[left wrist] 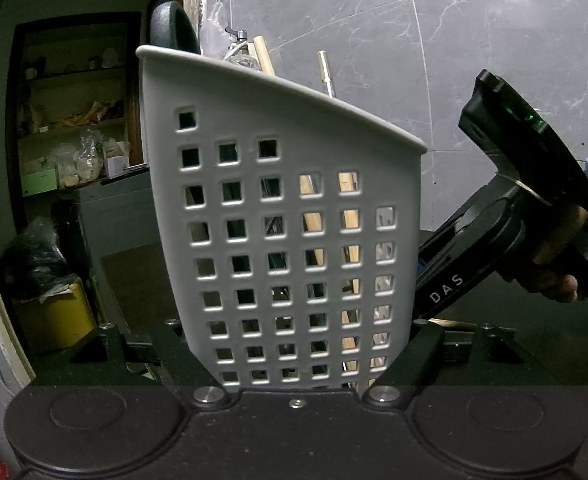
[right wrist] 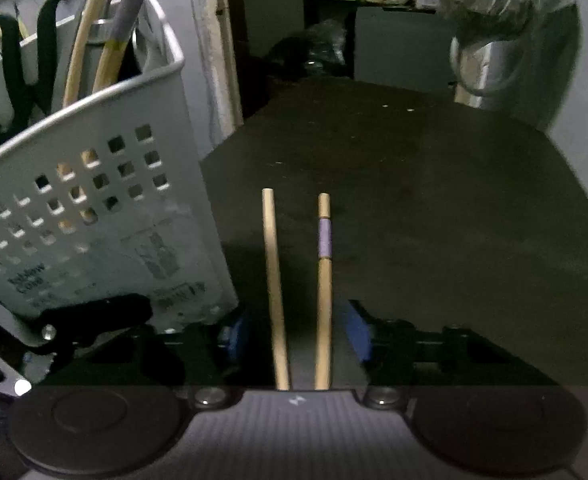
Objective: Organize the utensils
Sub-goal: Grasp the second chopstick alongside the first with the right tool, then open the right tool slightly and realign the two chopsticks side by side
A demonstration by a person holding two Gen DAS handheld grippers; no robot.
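Here we keep the left hand-held gripper [left wrist: 298, 364] clamped on the grey utensil basket [left wrist: 285, 208], tilted on the dark desk [right wrist: 434, 200]. Our right hand-held gripper [right wrist: 300, 340] stands apart around two wooden sticks [right wrist: 271, 280] lying flat. If it closes off-centre, we risk pinching only one, or rolling both away.

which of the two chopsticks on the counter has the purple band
The chopstick on the right in the right wrist view: it has a purple band near its far end. The left chopstick beside it is plain wood.
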